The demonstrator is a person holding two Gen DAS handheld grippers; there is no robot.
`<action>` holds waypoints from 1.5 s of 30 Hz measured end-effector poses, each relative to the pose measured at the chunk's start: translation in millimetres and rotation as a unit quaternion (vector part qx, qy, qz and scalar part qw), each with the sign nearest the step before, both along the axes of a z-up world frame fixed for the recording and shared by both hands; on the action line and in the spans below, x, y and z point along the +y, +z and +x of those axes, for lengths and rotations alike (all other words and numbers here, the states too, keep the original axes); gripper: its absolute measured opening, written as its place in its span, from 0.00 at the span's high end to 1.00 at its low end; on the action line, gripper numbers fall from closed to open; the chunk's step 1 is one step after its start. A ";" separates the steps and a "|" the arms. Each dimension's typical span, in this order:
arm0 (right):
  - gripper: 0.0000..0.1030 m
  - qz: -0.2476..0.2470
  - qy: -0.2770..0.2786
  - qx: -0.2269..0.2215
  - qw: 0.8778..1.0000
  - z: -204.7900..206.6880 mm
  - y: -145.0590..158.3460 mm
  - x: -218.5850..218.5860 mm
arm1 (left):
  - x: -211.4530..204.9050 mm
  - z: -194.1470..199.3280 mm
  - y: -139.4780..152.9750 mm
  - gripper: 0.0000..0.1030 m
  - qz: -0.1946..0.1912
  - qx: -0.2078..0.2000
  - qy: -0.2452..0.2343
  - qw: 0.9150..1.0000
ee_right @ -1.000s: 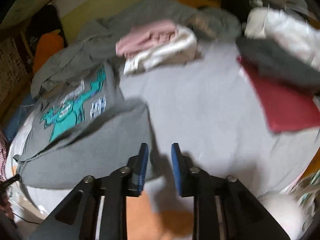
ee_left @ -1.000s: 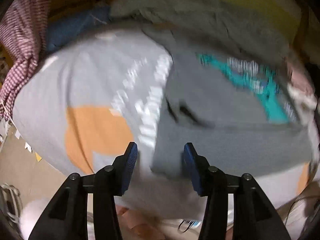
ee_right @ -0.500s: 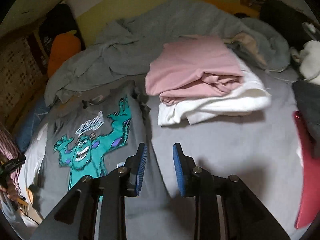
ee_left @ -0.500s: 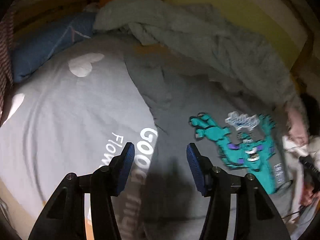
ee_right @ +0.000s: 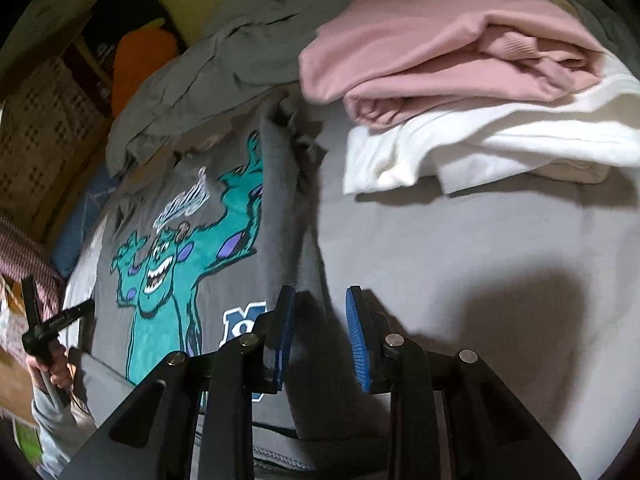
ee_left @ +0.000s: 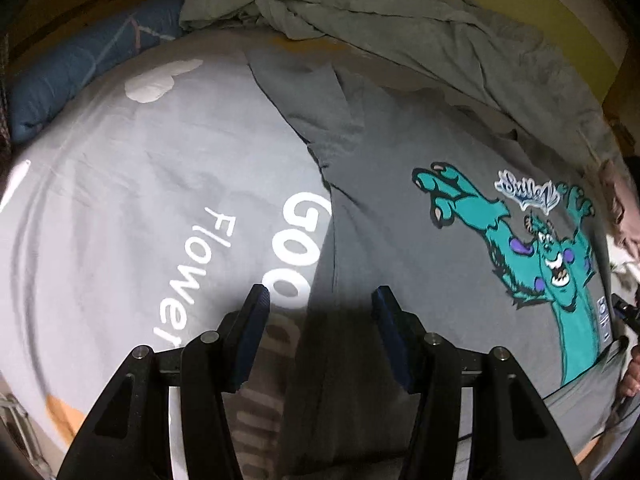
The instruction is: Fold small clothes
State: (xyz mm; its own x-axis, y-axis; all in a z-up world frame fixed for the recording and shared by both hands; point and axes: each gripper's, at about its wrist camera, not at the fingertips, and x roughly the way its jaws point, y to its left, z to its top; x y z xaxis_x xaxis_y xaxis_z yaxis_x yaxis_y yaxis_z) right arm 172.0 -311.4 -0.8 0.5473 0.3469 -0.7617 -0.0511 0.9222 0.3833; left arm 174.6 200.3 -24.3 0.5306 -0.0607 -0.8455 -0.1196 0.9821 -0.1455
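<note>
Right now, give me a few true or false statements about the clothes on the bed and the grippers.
1. The grey shirt has a teal monster print. True.
2. The pink garment lies under the white one. False: the pink one is on top.
3. The left gripper is clamped on the shirt. False: its jaws stand apart above the shirt's edge.
4. The right gripper holds nothing. True: its jaws are closing, not yet pressing the shirt's edge.
5. The bedsheet carries white lettering. True.
</note>
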 end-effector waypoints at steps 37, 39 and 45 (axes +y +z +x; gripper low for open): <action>0.82 -0.015 -0.030 -0.080 0.996 -57.3 36.8 20.1 | -67.3 -67.7 46.6 0.42 0.053 -0.155 -0.125 0.978; 0.82 -0.034 -0.002 -0.069 0.997 -68.2 24.3 59.2 | -87.3 -80.0 45.0 0.42 0.042 -0.169 -0.138 0.975; 0.82 -0.102 0.025 -0.078 0.991 -103.1 5.3 128.6 | -130.3 -108.9 30.5 0.36 0.044 -0.197 -0.154 0.967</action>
State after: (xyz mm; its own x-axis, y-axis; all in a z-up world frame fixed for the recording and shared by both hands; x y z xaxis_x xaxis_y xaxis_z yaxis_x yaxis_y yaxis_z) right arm 68.9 -182.8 4.4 0.6507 0.2235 -0.7257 -0.1424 0.9747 0.1725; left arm 65.6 70.1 6.2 0.7812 -0.2046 -0.5898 0.2290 0.9728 -0.0341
